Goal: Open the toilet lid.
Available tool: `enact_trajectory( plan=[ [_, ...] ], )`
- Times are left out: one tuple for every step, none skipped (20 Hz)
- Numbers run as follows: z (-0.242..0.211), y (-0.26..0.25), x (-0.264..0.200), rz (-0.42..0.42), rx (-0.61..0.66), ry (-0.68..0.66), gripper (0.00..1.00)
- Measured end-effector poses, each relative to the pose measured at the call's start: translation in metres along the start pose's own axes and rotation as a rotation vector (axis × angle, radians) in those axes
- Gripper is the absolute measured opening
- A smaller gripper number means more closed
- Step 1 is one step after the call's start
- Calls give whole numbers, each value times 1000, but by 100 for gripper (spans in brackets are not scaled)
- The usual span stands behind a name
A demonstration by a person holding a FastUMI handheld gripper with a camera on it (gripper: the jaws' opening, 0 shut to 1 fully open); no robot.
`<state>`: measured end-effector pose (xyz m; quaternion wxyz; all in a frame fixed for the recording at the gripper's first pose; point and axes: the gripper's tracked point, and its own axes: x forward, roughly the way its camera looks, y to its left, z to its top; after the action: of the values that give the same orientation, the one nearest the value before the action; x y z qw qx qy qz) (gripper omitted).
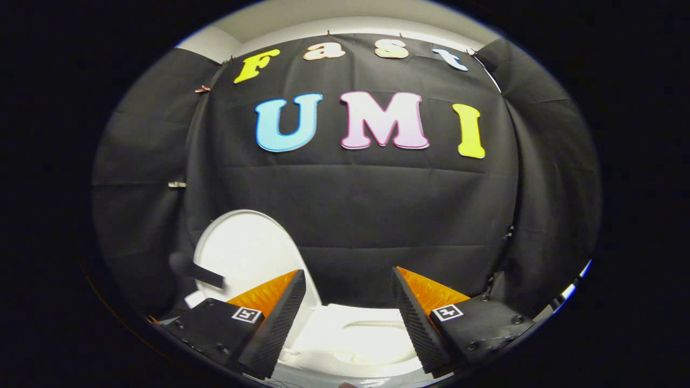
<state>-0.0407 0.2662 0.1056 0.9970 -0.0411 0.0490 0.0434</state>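
Observation:
A white toilet stands low against the booth's black cloth wall. Its lid [242, 256] is raised, standing nearly upright and leaning back toward the wall, just beyond my left finger. A dark strip [207, 276] crosses the lid's lower left part. The white seat and bowl [358, 337] lie exposed below, seen between and under my fingers. My gripper [349, 280] is open, its fingers wide apart with nothing held between them. The left finger [280, 318] sits close in front of the lid's lower right edge; I cannot tell whether it touches.
The black cloth wall [377, 215] hangs right behind the toilet and folds around on both sides. A small metal clip [177, 185] is pinned on the cloth to the left, above the lid.

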Motion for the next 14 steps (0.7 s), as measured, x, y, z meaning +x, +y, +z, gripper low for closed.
enact_trajectory(
  plan=[
    [-9, -19, 6, -18, -18, 6, 99],
    [-17, -36, 11, -33, -35, 10, 99],
    [-23, -54, 16, -47, -47, 9, 99],
    [-30, -68, 20, -54, -59, 9, 99],
    [-34, -82, 23, -64, -71, -1, 99],
    [-38, -95, 25, -73, -81, -13, 99],
    [-39, -105, 28, -79, -82, -29, 99],
    [-39, -111, 31, -79, -79, -44, 99],
    [-42, -117, 34, -77, -75, -58, 99],
    [-47, -123, 37, -77, -74, -59, 99],
    [-53, -129, 38, -82, -73, -60, 99],
    [-58, -135, 41, -85, -67, -57, 99],
    [-64, -140, 43, -90, -55, -52, 99],
    [-69, -141, 44, -86, -47, -49, 99]
  ],
)
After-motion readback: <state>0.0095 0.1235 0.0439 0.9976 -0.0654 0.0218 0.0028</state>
